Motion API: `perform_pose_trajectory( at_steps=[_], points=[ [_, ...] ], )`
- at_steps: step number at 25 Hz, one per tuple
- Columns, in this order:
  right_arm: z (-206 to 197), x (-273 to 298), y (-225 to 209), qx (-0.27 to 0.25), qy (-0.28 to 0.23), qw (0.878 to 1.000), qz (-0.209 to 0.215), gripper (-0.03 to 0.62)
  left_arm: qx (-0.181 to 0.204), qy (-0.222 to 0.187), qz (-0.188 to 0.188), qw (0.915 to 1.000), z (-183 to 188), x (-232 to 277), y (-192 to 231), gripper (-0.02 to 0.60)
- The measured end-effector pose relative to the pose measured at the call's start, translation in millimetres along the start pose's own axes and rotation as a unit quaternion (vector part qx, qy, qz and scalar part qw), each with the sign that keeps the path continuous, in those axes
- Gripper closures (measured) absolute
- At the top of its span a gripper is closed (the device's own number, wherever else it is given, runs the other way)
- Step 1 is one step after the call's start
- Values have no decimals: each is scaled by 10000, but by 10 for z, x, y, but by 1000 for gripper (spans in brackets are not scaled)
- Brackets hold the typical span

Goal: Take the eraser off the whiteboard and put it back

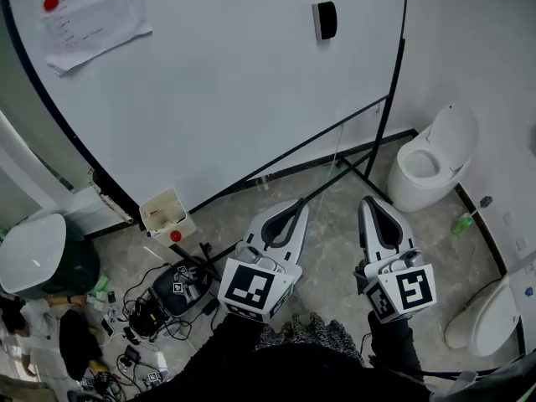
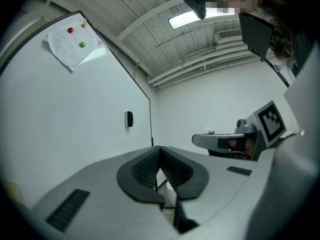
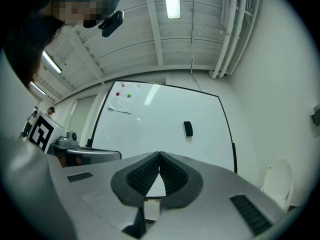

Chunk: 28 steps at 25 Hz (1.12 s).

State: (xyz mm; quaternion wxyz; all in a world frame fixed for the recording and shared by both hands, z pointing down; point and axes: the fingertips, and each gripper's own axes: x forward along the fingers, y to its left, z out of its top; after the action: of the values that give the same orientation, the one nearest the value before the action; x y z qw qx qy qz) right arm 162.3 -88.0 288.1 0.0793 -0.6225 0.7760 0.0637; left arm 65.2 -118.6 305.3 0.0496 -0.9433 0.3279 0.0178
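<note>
A small black eraser [image 1: 325, 20] sticks high on the big whiteboard [image 1: 234, 82], near its right edge. It also shows as a dark block in the left gripper view [image 2: 129, 119] and in the right gripper view [image 3: 188, 129]. My left gripper [image 1: 297, 209] and right gripper [image 1: 373, 205] hang side by side well below the board, over the floor, far from the eraser. Both point toward the board. The left gripper's [image 2: 159, 150] jaws meet at the tips with nothing between them. The right gripper's [image 3: 160, 155] jaws are shut and hold nothing too.
A sheet of paper [image 1: 92, 11] is pinned at the board's upper left with coloured magnets. The board's black stand legs [image 1: 352, 170] cross the floor ahead. A white toilet-shaped seat [image 1: 431, 162] stands right, a small tray [image 1: 166, 212] and tangled cables [image 1: 159, 300] lie left.
</note>
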Motion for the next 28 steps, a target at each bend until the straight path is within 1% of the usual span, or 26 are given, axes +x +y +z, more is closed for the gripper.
perform_pose_trajectory(
  at_steps=[3,6,8,11,15,18,21,24,28],
  points=[
    [-4,93,-86,28,-12,10000,-55,585,3,-22,37,10000,34,78,70,575],
    [-11,224,-174,64,-24,10000,-11,585,35,-27,89,10000,38,209,153,575],
    [-22,307,-251,51,-44,10000,35,585,-45,-62,181,9998,34,326,207,575],
    [-62,461,-404,67,-37,9999,134,585,-92,-104,308,9994,19,523,271,575],
    [-24,679,-669,40,-102,9996,275,585,59,-101,447,9989,61,867,350,575],
    [-23,857,-874,42,-123,9990,429,585,48,-195,609,9979,93,1103,410,575],
    [-53,1007,-1042,58,-90,9982,594,585,96,-169,755,9970,38,1297,455,575],
    [-91,1164,-1143,58,-71,9967,810,585,29,-155,926,9956,-8,1486,517,575],
    [-181,1301,-1282,136,28,9954,951,585,-182,-128,1008,9947,-94,1654,519,575]
  ],
)
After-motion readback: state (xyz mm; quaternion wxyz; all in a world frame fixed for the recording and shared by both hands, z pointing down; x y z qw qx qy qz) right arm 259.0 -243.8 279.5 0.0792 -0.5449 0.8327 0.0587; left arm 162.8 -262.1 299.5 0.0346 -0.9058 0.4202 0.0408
